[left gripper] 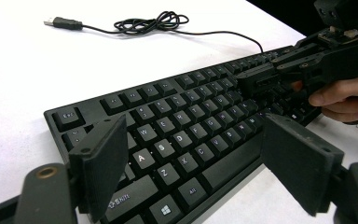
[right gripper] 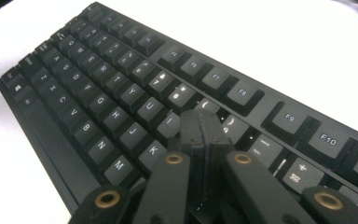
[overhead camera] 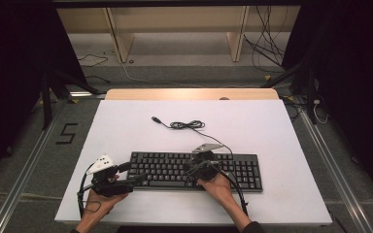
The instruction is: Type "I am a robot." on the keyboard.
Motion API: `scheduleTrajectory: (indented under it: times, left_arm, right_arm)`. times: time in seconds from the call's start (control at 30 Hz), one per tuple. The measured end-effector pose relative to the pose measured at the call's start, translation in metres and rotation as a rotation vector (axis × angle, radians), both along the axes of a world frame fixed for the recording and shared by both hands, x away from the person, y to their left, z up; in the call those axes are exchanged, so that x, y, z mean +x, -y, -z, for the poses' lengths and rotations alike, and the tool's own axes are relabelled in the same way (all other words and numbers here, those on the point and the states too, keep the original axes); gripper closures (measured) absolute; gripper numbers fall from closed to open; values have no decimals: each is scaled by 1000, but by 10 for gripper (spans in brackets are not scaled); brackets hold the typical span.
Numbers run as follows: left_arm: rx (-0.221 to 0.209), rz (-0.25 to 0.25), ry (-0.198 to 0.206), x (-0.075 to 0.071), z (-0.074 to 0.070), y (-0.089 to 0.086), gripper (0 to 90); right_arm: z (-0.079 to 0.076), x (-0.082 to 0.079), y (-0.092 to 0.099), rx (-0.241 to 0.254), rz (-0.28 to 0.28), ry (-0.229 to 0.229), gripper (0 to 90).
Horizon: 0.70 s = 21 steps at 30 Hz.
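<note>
Left hand (overhead camera: 98, 201): lower left of the high view, at the counter's near edge, holding the left tongs.
Left tongs (overhead camera: 132, 174): jaws wide apart, nothing between the pads; they point right at the keyboard's left end. In the left gripper view the two pads (left gripper: 103, 161) stand either side of the lower-left keys, above them.
Right hand (overhead camera: 218, 185): lower centre of the high view, just in front of the keyboard's near edge.
Right tongs (overhead camera: 194, 167): jaws pressed together, nothing gripped; in the right gripper view the joined tips (right gripper: 200, 128) sit low over the keys in the middle of the frame, near the K and number row. Whether they touch a key, I cannot tell.
Keyboard (overhead camera: 175, 160): black, lying flat in the centre of the high view, long side across the frame.
Cable (overhead camera: 187, 125): black, loosely coiled above the keyboard, its USB plug (overhead camera: 156, 119) lying to the upper left.
Counter (overhead camera: 262, 126): white surface under everything.
</note>
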<state>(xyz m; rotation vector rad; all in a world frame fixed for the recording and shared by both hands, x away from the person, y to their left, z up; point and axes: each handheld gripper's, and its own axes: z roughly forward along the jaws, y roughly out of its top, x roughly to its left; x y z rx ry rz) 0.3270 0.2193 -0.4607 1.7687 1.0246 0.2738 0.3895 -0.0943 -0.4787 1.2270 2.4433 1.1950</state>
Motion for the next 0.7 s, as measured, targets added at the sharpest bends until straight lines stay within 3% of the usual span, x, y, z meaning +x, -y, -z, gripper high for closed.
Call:
scheduleTrajectory:
  times: [0.33,0.7]
  left_arm:
    - [4,-1,-1,0,0,0,229]
    - [5,-3,-4,1,0,1,230]
  right_arm:
    - [-7,-3,4,55,3,13,850]
    - [-11,-5,5,73,-2,18,781]
